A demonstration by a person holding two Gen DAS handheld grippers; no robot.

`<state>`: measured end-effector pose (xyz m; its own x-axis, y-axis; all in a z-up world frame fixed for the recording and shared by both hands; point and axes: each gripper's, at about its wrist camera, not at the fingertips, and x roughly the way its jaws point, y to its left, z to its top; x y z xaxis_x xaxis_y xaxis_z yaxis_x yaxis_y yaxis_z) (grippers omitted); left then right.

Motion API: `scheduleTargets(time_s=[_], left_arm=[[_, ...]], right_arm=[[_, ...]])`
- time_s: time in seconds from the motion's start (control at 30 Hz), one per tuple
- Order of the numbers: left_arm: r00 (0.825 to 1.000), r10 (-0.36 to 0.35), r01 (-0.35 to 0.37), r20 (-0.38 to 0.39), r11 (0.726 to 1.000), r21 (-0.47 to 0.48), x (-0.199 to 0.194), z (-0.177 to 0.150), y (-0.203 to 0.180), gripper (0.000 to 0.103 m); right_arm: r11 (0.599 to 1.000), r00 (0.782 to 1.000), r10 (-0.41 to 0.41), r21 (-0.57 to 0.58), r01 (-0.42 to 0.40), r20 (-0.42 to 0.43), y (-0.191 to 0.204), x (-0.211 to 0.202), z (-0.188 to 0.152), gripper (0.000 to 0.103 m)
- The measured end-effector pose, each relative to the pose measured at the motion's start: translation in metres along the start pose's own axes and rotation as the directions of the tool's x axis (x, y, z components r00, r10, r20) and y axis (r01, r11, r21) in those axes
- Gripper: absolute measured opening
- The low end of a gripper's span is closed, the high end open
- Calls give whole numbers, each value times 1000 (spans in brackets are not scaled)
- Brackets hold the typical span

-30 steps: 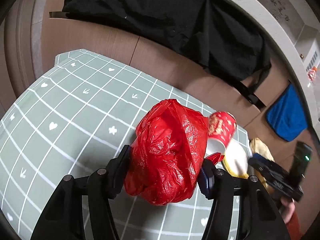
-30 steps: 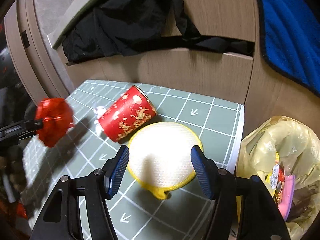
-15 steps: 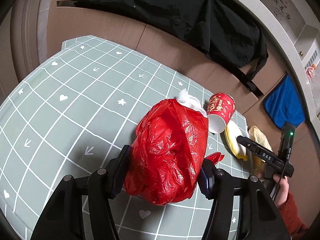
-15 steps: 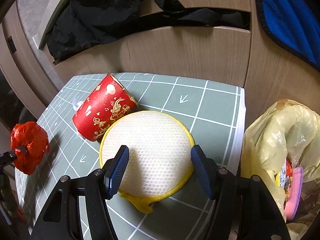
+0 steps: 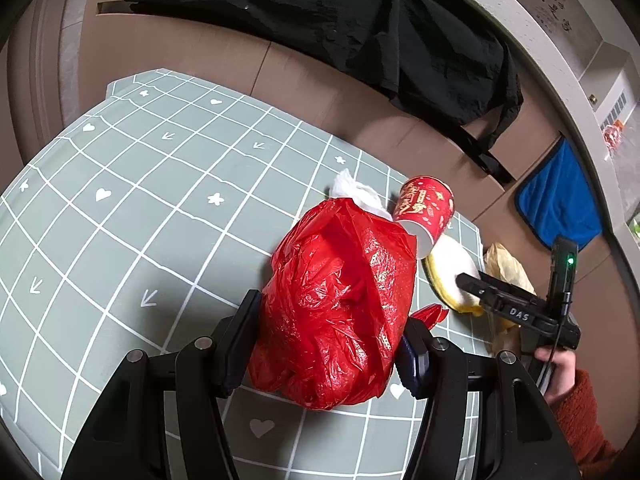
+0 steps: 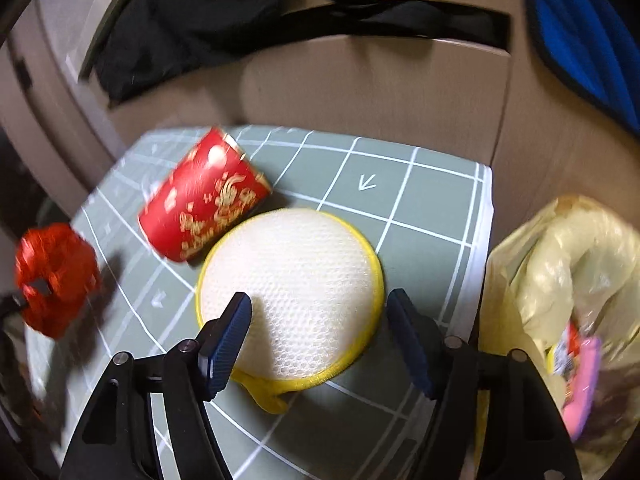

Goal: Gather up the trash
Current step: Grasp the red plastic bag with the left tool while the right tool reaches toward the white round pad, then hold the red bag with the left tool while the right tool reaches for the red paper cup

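L gripper (image 5: pixel 328 340) clamping red bag (image 5: pixel 340 304)

Fisheye warp, right-wrist motion blur

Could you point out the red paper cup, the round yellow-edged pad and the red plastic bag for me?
red paper cup (image 6: pixel 204 204): right wrist view, its side.
round yellow-edged pad (image 6: pixel 296 276): right wrist view, white mesh top.
red plastic bag (image 5: pixel 340 304): left wrist view, crumpled front.

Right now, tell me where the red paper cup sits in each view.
Left wrist view: red paper cup right of centre, lying beyond the red plastic bag.
Right wrist view: red paper cup left of centre, on its side.
Shared landmark: the round white pad with yellow rim, against the cup.
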<state>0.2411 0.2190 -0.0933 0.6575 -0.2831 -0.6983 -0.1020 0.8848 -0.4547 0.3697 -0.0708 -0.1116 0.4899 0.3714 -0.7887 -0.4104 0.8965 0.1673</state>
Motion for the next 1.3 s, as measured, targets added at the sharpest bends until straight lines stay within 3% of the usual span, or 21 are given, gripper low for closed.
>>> scheduleTargets(time_s=[0.03,0.1,0.17,0.3,0.5,0.7,0.97,1.2,1.3], left_arm=[[1000,-3,3,1,1000,1,0,-1,-1,60],[1000,-8,8,2,1000,3,-1,-2,-4,60],[1000,-9,9,1,1000,8,-1,-2,-4,60],[1000,-8,8,9,1000,4,-3,-3,-2,60],[1000,-13,13,21,1000,-8,-7,-7,3,60],[999,-9,10,35,999,-31,-13,-9,12,60],[999,-6,8,48,999,-50,-21,-13,22,60],[1000,1,0,19,999,-34,-21,-24,25,60],[1000,19,-19,-2,1000,0,-19,-34,21,60]], right_arm=[[1000,1000,-4,2,4,3,1,-1,-1,62],[999,1000,14,30,-15,18,1,-4,-1,31],[998,999,33,51,-35,41,-1,-10,-2,17],[1000,991,27,-15,-25,129,15,-39,-2,13],[987,975,107,-143,-79,194,64,-71,-2,12],[956,974,170,-264,-127,146,112,-75,-12,13],[945,979,197,-277,-173,60,134,-47,-21,15],[936,977,201,-309,-170,71,137,-54,-21,9],[942,979,155,-317,-106,133,136,-67,-16,9]])
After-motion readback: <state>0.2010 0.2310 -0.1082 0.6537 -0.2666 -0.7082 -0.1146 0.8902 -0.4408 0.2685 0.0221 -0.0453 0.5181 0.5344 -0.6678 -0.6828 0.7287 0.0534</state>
